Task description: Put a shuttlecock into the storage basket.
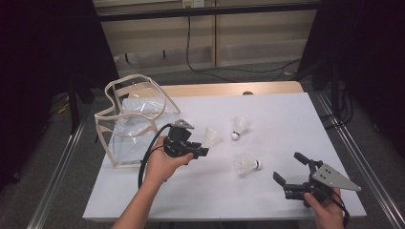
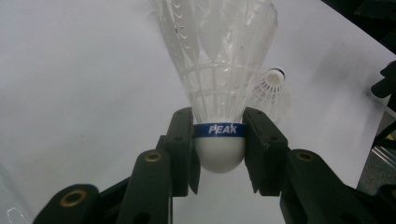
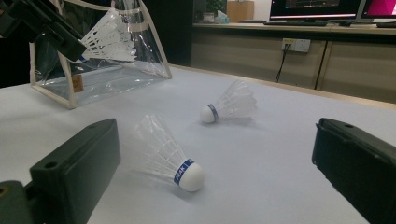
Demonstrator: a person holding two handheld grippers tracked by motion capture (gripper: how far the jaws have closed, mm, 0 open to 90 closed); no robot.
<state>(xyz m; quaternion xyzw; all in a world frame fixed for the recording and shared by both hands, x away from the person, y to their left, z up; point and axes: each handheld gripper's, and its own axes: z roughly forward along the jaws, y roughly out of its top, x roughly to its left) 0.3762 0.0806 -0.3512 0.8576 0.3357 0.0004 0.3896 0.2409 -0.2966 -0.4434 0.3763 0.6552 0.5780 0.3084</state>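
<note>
My left gripper (image 1: 202,146) hangs above the table's left half, shut on the white cork of a plastic shuttlecock (image 1: 212,137). In the left gripper view its pads (image 2: 183,140) press on the blue PEAK band of that shuttlecock (image 2: 219,70), whose skirt points away. Two more shuttlecocks lie on the white table: one (image 1: 241,127) at the middle, one (image 1: 247,164) nearer me. My right gripper (image 1: 289,167) rests open at the front right, and between its jaws I see the nearer shuttlecock (image 3: 173,158), untouched, with the farther one (image 3: 229,105) behind it.
A clear plastic bag (image 1: 133,121) with cream trim stands open at the table's left rear, just behind the left gripper (image 3: 42,23). The white table (image 1: 286,114) ends near my right hand. Dark frames and cables lie beyond the edges.
</note>
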